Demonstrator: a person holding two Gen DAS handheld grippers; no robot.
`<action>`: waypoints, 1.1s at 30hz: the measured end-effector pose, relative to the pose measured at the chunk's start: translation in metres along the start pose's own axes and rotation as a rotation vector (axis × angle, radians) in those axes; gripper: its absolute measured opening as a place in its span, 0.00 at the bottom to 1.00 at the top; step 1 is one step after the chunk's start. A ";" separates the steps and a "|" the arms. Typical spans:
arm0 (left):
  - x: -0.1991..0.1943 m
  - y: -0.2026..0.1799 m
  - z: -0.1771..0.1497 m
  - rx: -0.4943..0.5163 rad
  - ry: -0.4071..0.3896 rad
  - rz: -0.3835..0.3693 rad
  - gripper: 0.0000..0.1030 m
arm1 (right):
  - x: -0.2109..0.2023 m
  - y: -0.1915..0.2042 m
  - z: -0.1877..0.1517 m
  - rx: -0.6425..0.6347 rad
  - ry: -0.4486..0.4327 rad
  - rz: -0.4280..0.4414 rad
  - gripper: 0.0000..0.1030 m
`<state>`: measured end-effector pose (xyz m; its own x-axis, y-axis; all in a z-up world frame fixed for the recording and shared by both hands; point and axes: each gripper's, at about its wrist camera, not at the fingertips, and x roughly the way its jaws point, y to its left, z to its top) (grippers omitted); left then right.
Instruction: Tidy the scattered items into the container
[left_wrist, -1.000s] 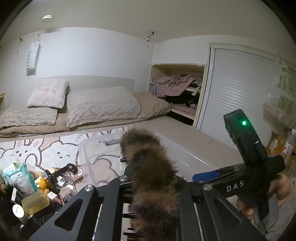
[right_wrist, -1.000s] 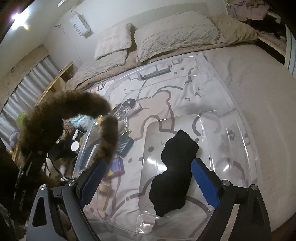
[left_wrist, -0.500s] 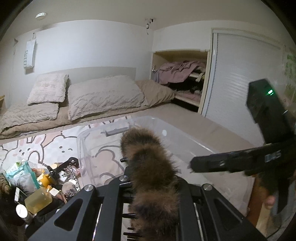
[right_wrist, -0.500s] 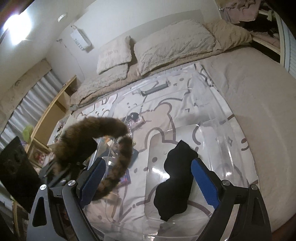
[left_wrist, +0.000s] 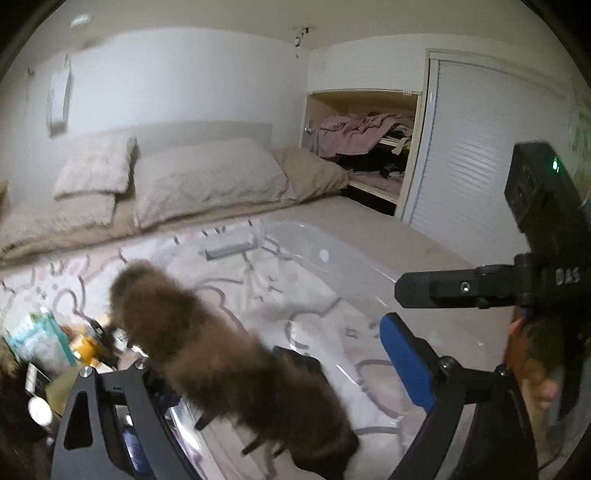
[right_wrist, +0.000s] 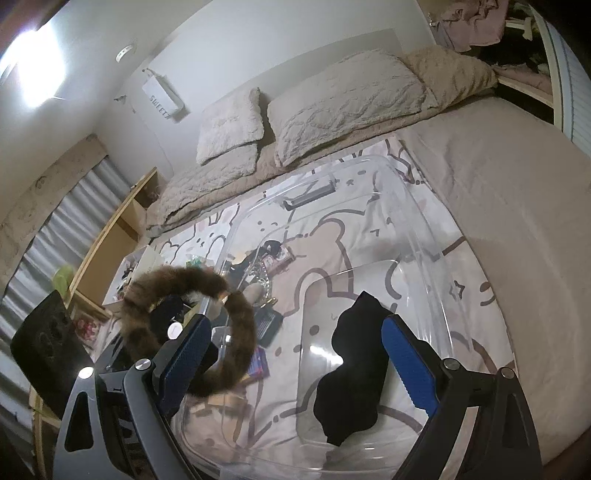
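The furry brown headband (left_wrist: 229, 365) is motion-blurred in the left wrist view and hides the left gripper's (left_wrist: 269, 373) nine-o'clock pad. The clutter (left_wrist: 44, 343) at eight o'clock is too smeared to identify. In the right wrist view the clear container's (right_wrist: 436, 236) near rim runs off the six-o'clock edge, and the items (right_wrist: 266, 258) behind its wall are too small to tell

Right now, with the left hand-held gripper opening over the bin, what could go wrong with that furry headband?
1. The left hand-held gripper has just been opening, and the furry headband lies between its jaws, leaning on the left finger near the clear bin's wall. It could snag there or tip out towards the clutter.
2. If it drops in, it may cover the black cloth under the open right hand-held gripper.
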<state>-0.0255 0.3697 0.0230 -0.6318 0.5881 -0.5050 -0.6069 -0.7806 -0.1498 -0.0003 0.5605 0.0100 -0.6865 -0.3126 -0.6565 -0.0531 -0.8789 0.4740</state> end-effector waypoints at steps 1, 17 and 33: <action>0.001 0.001 -0.001 -0.004 0.006 0.000 0.91 | 0.000 0.000 0.000 0.001 0.001 0.001 0.91; 0.056 -0.042 0.001 0.165 0.459 -0.105 1.00 | -0.010 -0.006 0.002 0.027 -0.030 0.006 0.91; 0.040 -0.031 0.008 0.042 0.472 -0.430 1.00 | 0.010 -0.013 -0.004 0.016 0.038 0.002 0.91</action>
<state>-0.0354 0.4187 0.0139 -0.0531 0.6832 -0.7283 -0.7832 -0.4810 -0.3941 -0.0030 0.5676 -0.0052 -0.6585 -0.3281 -0.6773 -0.0632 -0.8727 0.4842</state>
